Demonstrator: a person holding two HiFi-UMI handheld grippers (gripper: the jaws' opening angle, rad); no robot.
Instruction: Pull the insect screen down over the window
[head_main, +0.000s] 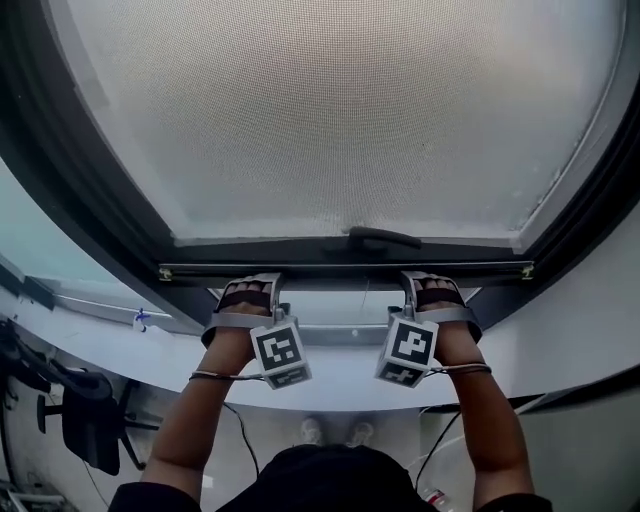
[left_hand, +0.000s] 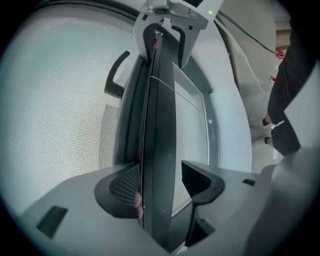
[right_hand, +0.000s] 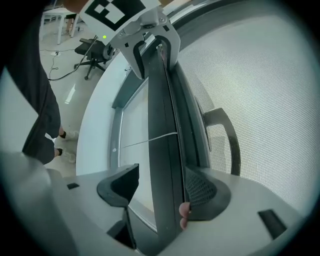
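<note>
The grey mesh insect screen (head_main: 340, 120) covers most of the window. Its dark bottom bar (head_main: 340, 271) lies just above the lower window frame and carries a small handle (head_main: 383, 238). My left gripper (head_main: 250, 290) and right gripper (head_main: 433, 288) reach up from below and straddle the bar on either side of the handle. In the left gripper view the bar (left_hand: 160, 125) runs between the jaws of the left gripper (left_hand: 162, 170): the mesh-side pad rests against it and the other jaw stands slightly off. The right gripper (right_hand: 161, 175) straddles the bar (right_hand: 165, 140) the same way.
A dark window frame (head_main: 80, 220) surrounds the screen, and a white sill (head_main: 120, 350) runs below it. A black office chair (head_main: 85, 420) stands on the floor at the lower left, with cables nearby. The person's shoes (head_main: 335, 432) show beneath the sill.
</note>
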